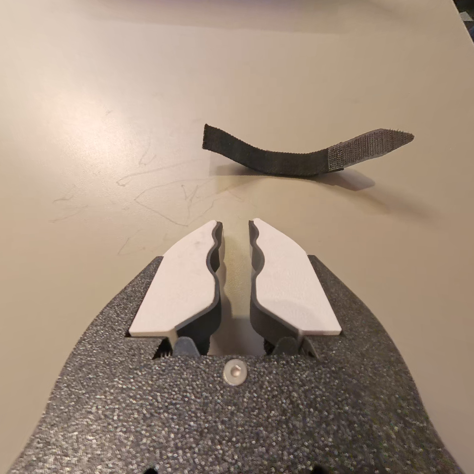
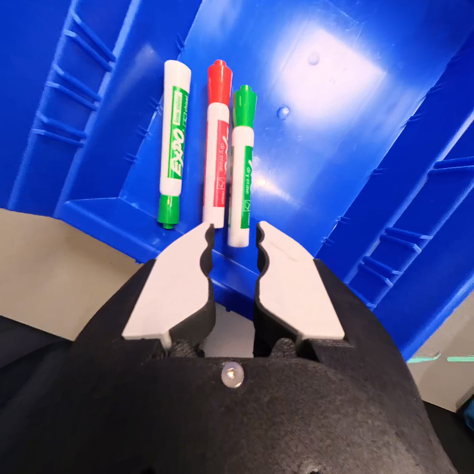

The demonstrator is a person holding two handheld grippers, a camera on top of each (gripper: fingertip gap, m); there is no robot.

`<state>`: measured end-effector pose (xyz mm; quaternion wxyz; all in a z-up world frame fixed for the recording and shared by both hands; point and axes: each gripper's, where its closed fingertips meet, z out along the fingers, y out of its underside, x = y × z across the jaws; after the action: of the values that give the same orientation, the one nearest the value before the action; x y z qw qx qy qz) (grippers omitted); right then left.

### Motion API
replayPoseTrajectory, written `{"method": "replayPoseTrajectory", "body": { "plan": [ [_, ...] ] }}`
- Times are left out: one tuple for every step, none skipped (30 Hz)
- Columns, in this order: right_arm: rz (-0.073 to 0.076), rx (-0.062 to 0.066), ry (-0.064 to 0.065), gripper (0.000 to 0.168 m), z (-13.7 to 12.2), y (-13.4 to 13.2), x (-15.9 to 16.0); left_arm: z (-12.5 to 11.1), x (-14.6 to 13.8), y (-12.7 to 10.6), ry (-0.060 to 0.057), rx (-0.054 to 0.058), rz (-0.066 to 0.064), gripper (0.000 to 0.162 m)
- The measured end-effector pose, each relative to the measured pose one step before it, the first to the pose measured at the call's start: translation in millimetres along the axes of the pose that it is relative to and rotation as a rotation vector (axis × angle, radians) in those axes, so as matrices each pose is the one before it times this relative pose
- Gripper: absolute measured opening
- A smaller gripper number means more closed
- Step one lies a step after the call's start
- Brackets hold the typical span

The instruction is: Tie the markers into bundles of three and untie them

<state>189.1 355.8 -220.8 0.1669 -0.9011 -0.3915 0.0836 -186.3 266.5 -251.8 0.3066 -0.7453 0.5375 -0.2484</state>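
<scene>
Beige table (image 1: 102, 102), loose strap (image 1: 295, 156), both grippers (image 1: 235, 224) (image 2: 234, 225) spread, markers (image 2: 218, 154) inside blue bin (image 2: 333, 128)

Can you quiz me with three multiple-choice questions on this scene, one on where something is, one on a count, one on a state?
1. Where do the markers lie?
A. In the blue bin
B. On the bare table
C. Between the left tongs

2. How many markers have a green cap?
A. None
B. Two
C. Three

3. How is the black strap?
A. Wrapped around the markers
B. Lying loose on the table
C. Held by the right tongs

Answers:
1 A: the green marker, red marker and second green marker rest on the blue bin floor.
2 B: one cap is red.
3 B: the strap lies unfastened on the table, beyond the open left tongs.
</scene>
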Motion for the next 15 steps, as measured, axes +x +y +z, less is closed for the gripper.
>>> {"method": "replayPoseTrajectory", "body": {
  "plan": [
    [-0.0071, 0.0099, -0.0078, 0.037, -4.06, -1.94, -2.42, 0.02, 0.27, 0.01, 0.0015, -0.0004, 0.0008, 0.021],
    [-0.0121, 0.0127, -0.0019, 0.042, -4.90, -2.57, -2.78, 0.07, 0.20, 0.13, 0.0011, -0.0007, 0.0010, 0.021],
    [-0.0202, 0.0190, 0.0102, 0.046, -5.91, -4.36, -2.87, 0.11, 0.16, 0.11, 0.0004, -0.0011, 0.0005, 0.021],
    [-0.0359, 0.0289, 0.0141, 0.048, -7.09, -6.76, -4.85, 0.14, -0.03, 0.22, 0.0004, -0.0013, 0.0000, 0.021],
    [-0.0464, 0.0369, 0.0195, 0.047, -8.14, -9.16, -6.36, 0.12, 0.00, 0.11, 0.0002, -0.0015, -0.0003, 0.021],
    [-0.0526, 0.0375, 0.0210, 0.047, -8.40, -11.21, -7.88, 0.22, -0.04, 0.18, -0.0005, -0.0020, -0.0004, 0.021],
    [-0.0639, 0.0369, 0.0137, 0.046, -7.71, -13.01, -10.30, 0.31, -0.11, 0.29, -0.0004, -0.0029, -0.0003, 0.021],
    [-0.0663, 0.0359, 0.0038, 0.045, -6.24, -14.23, -12.82, 0.42, -0.06, 0.55, -0.0002, -0.0044, -0.0003, 0.021],
    [-0.0555, 0.0283, -0.0056, 0.044, -3.71, -15.09, -13.53, 0.51, -0.08, 0.51, 0.0000, -0.0052, -0.0004, 0.021],
    [-0.0429, 0.0236, -0.0185, 0.043, -0.59, -15.74, -14.55, 0.51, 0.12, 0.49, 0.0002, -0.0048, 0.0001, 0.021],
    [-0.0325, 0.0168, -0.0360, 0.043, 2.88, -15.47, -15.95, 0.38, 0.06, 0.40, -0.0001, -0.0035, 0.0009, 0.021],
    [-0.0208, 0.0134, -0.0407, 0.043, 6.79, -15.22, -15.47, 0.19, -0.02, 0.21, -0.0009, -0.0019, 0.0012, 0.021],
    [-0.0119, 0.0147, -0.0390, 0.044, 10.32, -15.45, -13.74, 0.11, 0.01, 0.10, -0.0015, -0.0009, 0.0006, 0.021],
    [-0.0060, 0.0175, -0.0397, 0.044, 13.42, -15.13, -12.65, 0.03, -0.15, 0.00, -0.0012, -0.0005, 0.0004, 0.021],
    [0.0042, 0.0142, -0.0418, 0.044, 16.15, -13.66, -11.01, 0.03, -0.05, -0.02, -0.0017, 0.0000, 0.0006, 0.021]
  ]
}}
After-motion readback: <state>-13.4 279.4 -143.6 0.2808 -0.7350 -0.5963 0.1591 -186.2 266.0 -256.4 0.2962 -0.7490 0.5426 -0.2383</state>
